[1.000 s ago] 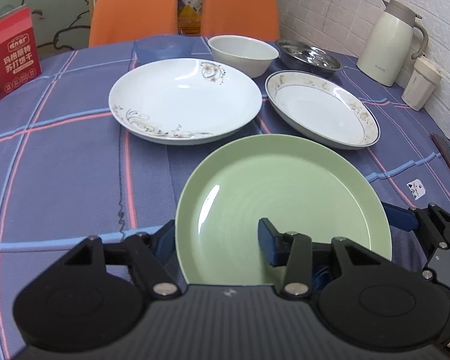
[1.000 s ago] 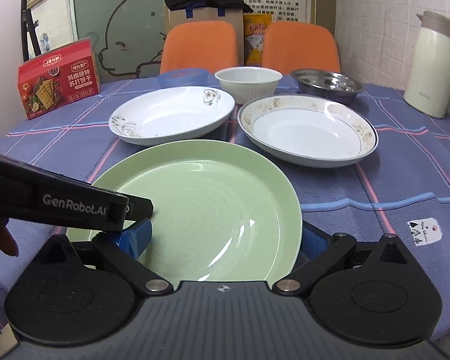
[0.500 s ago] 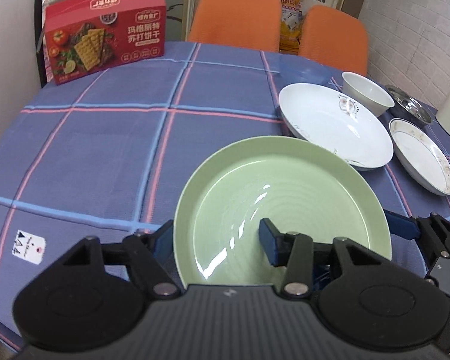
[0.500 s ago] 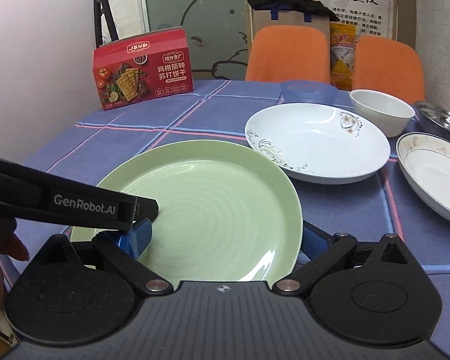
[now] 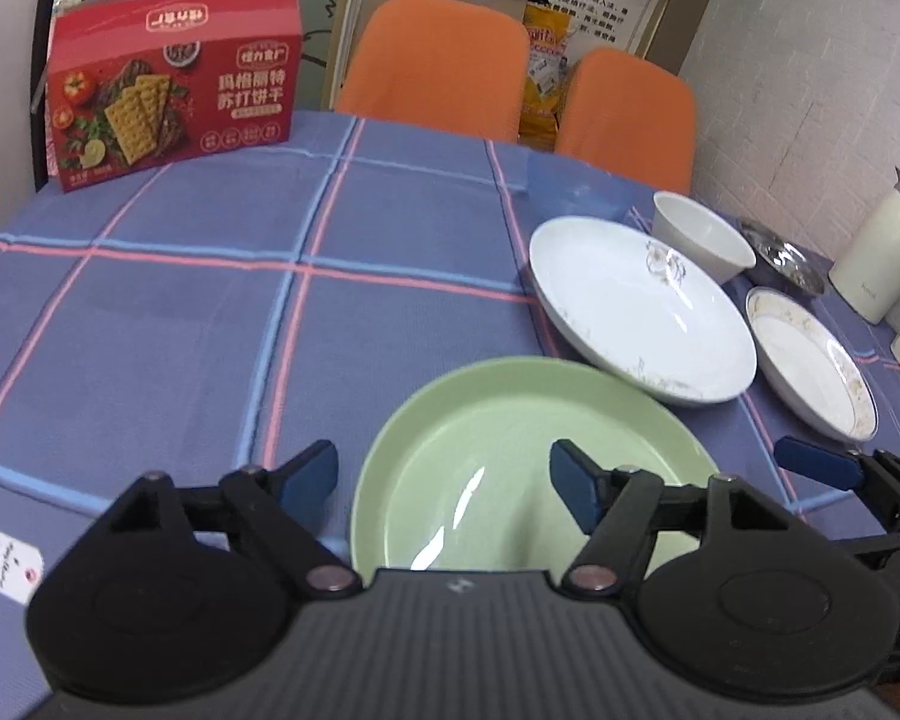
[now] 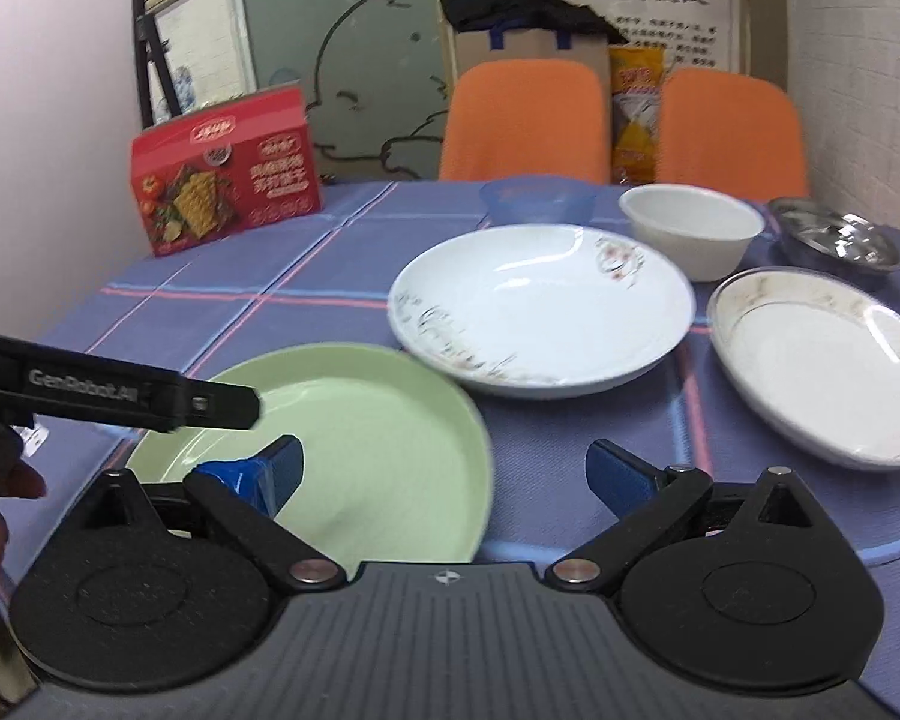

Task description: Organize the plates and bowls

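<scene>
Plates and bowls, seven pieces, laid out on a blue checked tablecloth (image 5: 222, 312). Green plate (image 5: 510, 468): nearest item, lying at the near edge of the table, just beside and possibly touching the floral white plate (image 5: 636, 312). Gold-rimmed plate (image 6: 822, 360): set to the right of the floral one, apart from it. White bowl (image 6: 690, 228), blue bowl (image 6: 534, 198) and steel dish (image 6: 834, 234): ranged behind the plates. Red cracker box (image 5: 174, 84): at the far left, not part of the set. Left gripper (image 5: 444, 477): jaws spread apart, one finger outside the green plate's left rim and the other over its well; nothing is clamped. Right gripper (image 6: 444, 474): jaws likewise spread, left finger over the green plate, right finger over bare cloth; nothing is held. Step in hand, as judged: the green plate appears set down as the base of a stack. For a clean result, both grippers are best drawn straight back so the rim is not dragged, and the floral plate is best taken next by its near rim and lowered level and centred.
</scene>
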Tool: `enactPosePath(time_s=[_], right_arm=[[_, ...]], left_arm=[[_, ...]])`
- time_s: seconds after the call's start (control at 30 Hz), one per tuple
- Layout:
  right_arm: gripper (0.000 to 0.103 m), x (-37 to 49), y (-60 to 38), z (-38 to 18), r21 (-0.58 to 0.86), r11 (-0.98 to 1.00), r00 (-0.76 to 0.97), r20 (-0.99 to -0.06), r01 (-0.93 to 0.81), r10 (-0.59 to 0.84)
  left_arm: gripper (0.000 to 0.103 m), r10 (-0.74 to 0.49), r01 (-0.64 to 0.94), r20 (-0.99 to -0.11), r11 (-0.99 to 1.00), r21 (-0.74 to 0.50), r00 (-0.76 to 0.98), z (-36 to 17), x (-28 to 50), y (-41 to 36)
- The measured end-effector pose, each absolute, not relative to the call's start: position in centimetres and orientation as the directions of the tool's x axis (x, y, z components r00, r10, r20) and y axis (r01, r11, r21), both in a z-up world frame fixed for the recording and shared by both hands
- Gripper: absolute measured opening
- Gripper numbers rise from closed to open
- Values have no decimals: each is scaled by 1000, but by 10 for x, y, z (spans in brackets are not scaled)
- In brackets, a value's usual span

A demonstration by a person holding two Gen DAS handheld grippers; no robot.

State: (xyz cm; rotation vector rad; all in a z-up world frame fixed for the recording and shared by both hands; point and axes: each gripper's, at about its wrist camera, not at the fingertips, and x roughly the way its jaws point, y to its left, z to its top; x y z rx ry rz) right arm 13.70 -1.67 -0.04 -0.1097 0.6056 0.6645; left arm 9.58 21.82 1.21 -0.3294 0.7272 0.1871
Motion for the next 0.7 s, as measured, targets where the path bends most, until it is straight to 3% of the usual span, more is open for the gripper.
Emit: enactPosePath(time_s=[0.13,0.37,0.7], right_arm=[[89,177,-28,-1,146,826,629,-581,-544,517],[89,221,-20,-18,259,804,538,-629,-535,561],[90,243,3,-17,205,826,549,-661,-525,512]], left_arm=[[71,1,-225,-646,938,-264,763,26,130,232],[71,-101,-141,-687,948,-286,719,16,216,228],[71,-94,-136,-723,958,-253,684,2,263,231]])
